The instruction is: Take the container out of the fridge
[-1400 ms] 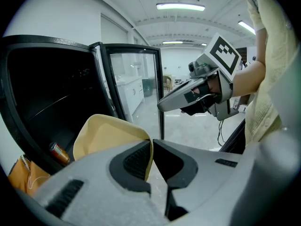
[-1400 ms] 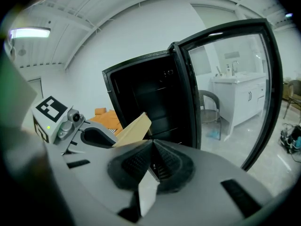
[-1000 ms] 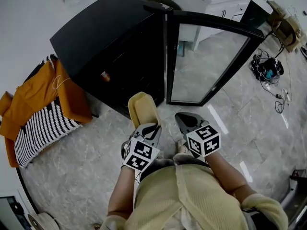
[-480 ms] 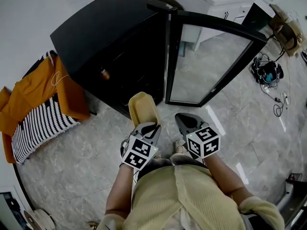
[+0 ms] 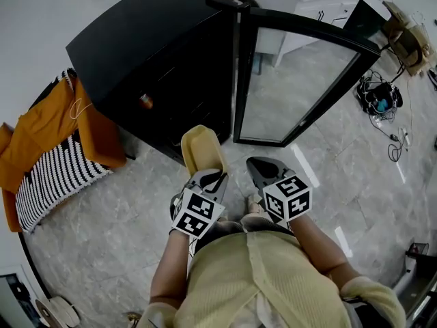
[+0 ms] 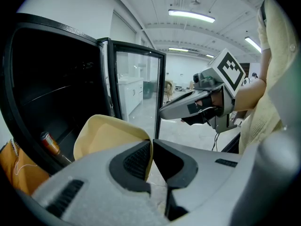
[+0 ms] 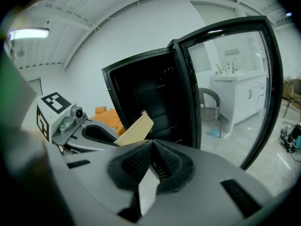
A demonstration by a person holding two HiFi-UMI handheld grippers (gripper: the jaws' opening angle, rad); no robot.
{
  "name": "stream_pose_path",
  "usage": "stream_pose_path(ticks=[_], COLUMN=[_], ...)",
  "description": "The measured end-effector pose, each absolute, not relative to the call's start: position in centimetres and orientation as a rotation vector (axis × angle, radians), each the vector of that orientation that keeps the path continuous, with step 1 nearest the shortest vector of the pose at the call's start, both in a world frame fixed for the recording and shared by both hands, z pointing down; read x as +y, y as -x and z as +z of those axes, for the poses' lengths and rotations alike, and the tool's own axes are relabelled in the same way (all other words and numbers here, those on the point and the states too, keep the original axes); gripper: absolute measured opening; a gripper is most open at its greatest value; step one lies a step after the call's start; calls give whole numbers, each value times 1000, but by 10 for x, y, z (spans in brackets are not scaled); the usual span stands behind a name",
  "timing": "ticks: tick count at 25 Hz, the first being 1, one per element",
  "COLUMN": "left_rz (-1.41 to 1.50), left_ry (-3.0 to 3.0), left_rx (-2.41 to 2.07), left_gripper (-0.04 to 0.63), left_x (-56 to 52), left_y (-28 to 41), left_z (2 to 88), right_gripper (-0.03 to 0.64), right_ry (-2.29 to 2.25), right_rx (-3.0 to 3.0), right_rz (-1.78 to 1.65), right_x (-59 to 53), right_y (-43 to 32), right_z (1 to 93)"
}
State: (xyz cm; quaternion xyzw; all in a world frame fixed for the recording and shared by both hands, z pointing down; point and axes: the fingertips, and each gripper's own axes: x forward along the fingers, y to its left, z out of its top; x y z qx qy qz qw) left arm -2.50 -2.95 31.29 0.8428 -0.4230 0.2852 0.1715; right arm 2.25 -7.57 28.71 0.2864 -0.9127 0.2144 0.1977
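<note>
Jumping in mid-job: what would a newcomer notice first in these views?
The black fridge stands ahead with its glass door swung wide open to the right. Just in front of it, outside the cabinet, the left gripper is shut on the rim of a pale yellow container, while the right gripper beside it is shut and empty.

The interior of the fridge (image 5: 157,46) is lost in darkness; a small object (image 5: 145,102) inside cannot be identified. Just outside the fridge, the near rim of the container (image 5: 202,149) is covered by the left gripper (image 5: 209,180).
</note>
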Motion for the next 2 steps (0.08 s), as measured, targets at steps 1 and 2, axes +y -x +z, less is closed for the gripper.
stream_pose_path(ticks=[1,2], left_rz=[811,813], left_ry=[-2393,-2393], left_rx=[-1202,-1203], left_gripper=[37,35], left_x=[-30,-30], left_y=[24,23], left_z=[313,313], right_gripper=[28,28], right_ry=[-801,-801], right_rx=[-2553,-2552], right_rz=[600,600], right_x=[-76,-76], right_y=[-23,-23], right_z=[288,288])
